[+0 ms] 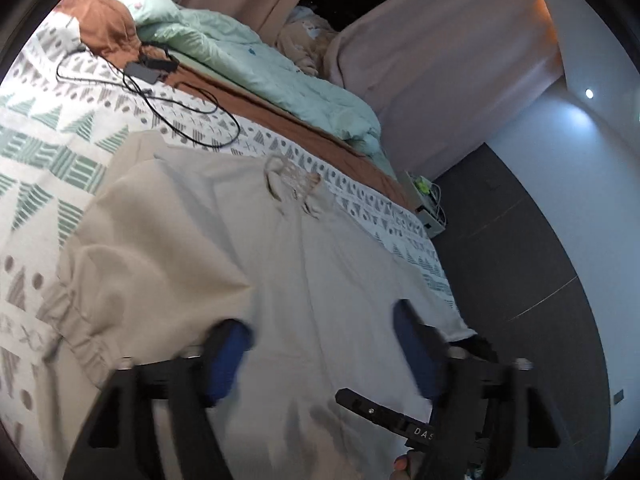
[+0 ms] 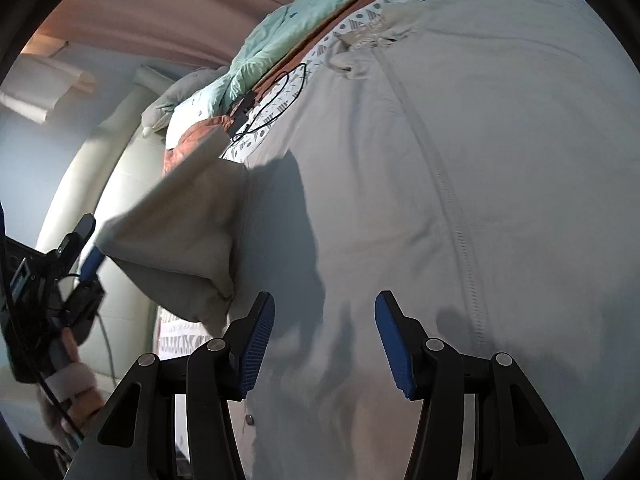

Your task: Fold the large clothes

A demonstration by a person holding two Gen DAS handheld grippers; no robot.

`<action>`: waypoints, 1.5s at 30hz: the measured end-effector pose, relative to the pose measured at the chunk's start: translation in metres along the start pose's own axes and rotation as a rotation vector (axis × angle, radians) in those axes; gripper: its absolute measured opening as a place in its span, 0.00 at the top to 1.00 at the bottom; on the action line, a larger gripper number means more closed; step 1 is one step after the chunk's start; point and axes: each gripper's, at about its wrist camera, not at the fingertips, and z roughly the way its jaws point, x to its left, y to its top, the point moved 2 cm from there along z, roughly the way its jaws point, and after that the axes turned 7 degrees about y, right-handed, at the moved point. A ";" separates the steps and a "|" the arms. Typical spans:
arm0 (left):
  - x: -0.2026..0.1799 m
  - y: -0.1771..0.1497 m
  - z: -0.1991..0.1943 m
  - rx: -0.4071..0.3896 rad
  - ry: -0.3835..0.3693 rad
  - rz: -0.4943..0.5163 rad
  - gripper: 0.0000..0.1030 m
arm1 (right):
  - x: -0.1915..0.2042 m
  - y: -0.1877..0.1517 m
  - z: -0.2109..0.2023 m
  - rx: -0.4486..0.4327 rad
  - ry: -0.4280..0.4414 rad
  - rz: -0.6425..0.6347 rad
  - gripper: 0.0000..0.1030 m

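Item: beige garment (image 1: 320, 264), spread flat on the bed (image 1: 48, 152), one sleeve (image 1: 152, 240) folded inward. Our left gripper (image 1: 320, 344) spread, empty; right gripper (image 2: 325, 340) half-spread, empty, above the cloth. Step: between folds. Next, we judge: pinch an outer edge.

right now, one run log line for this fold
stage: sleeve folded in | garment: beige jacket flat on patterned bedspread | left gripper: open, empty | right gripper: open, empty
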 end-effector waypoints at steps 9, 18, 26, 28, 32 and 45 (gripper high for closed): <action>0.008 -0.046 -0.025 -0.198 0.128 -0.200 0.01 | -0.025 0.016 -0.018 -0.061 -0.132 -0.042 0.48; 0.072 -0.058 -0.077 -0.343 0.330 -0.307 0.10 | 0.024 0.002 0.005 -0.055 -0.128 -0.229 0.48; 0.129 -0.066 -0.101 -0.315 0.403 -0.343 0.25 | 0.067 -0.025 0.057 0.026 -0.145 -0.400 0.48; 0.140 -0.069 -0.112 -0.326 0.430 -0.349 0.25 | 0.075 -0.032 0.073 0.056 -0.154 -0.423 0.48; 0.163 -0.072 -0.133 -0.345 0.460 -0.382 0.25 | 0.095 -0.051 0.101 0.109 -0.187 -0.508 0.31; 0.190 -0.076 -0.160 -0.364 0.478 -0.449 0.25 | 0.122 -0.078 0.168 0.177 -0.306 -0.648 0.30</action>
